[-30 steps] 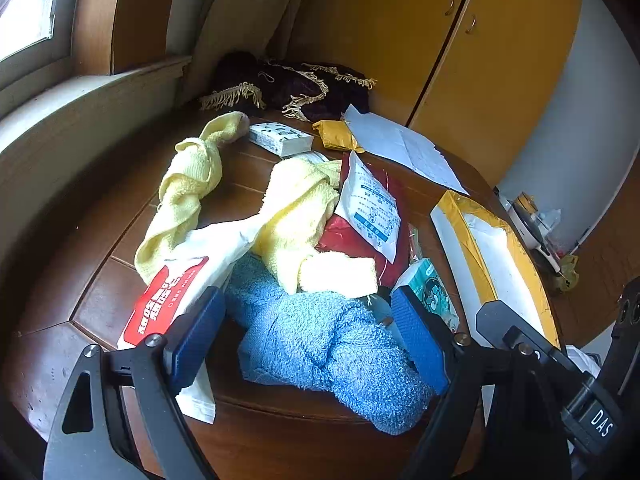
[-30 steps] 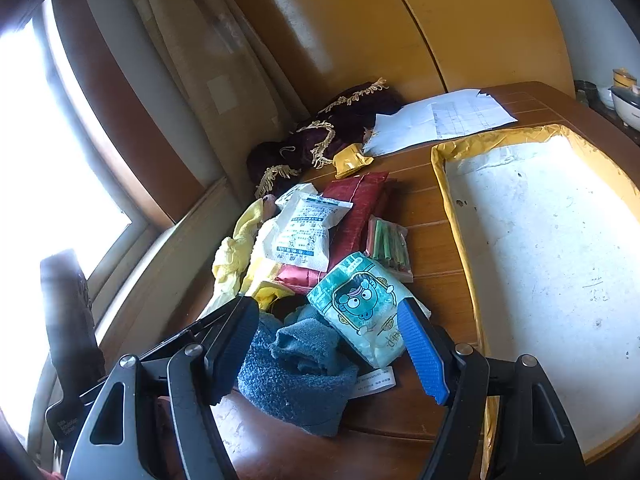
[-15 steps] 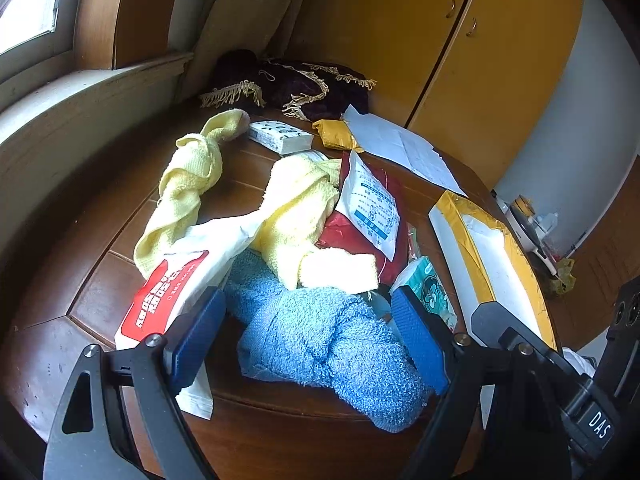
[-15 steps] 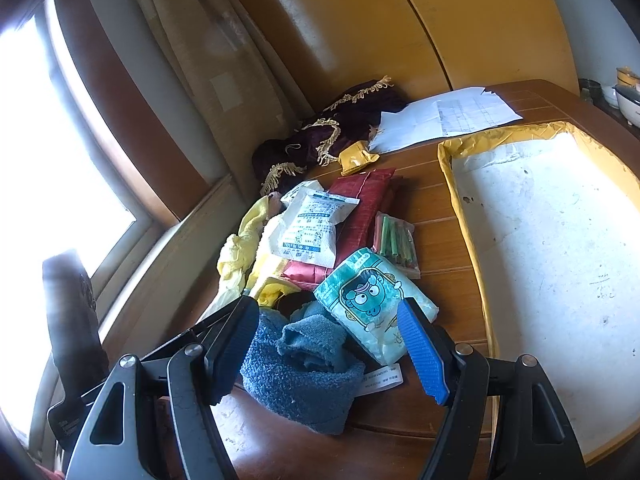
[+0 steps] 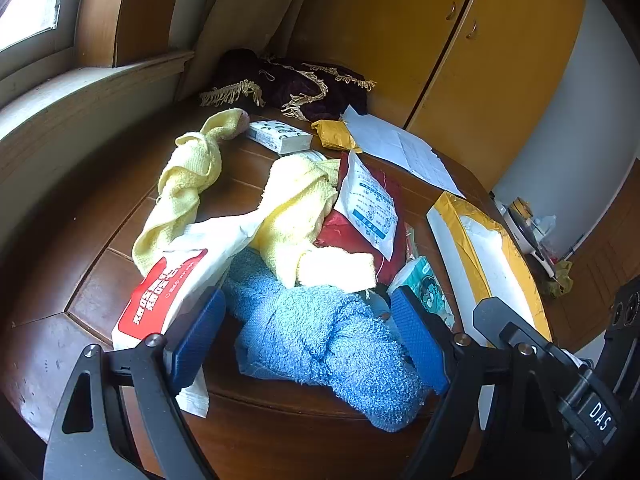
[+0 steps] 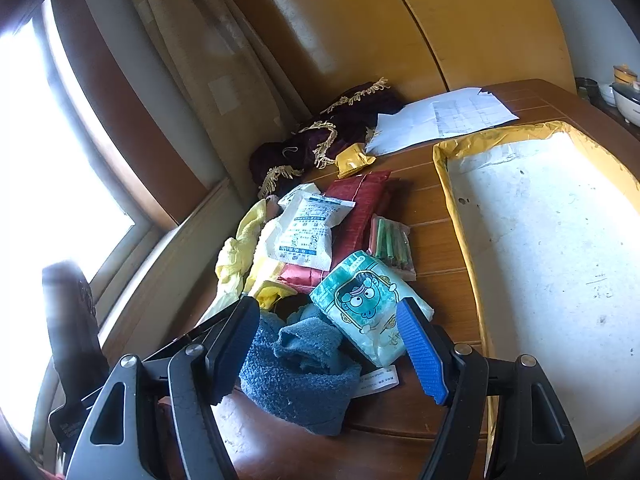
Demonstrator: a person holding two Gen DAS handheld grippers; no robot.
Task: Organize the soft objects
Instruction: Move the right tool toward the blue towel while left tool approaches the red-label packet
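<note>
Both grippers have eased slightly nearer the pile since a second ago; the things themselves lie as before. The left gripper (image 5: 308,336) hangs with its ribbed blue jaws apart either side of a knotted blue terry towel (image 5: 320,332) at the near edge of the wooden bench (image 5: 100,280). The right gripper (image 6: 328,344) also has its jaws apart over the same fluffy towel (image 6: 296,376). Behind lie a twisted yellow towel (image 5: 188,184), crinkly plastic packets and a teal tissue pack (image 6: 364,300). A shallow yellow-rimmed white tray (image 6: 444,184) holds nothing visible.
</note>
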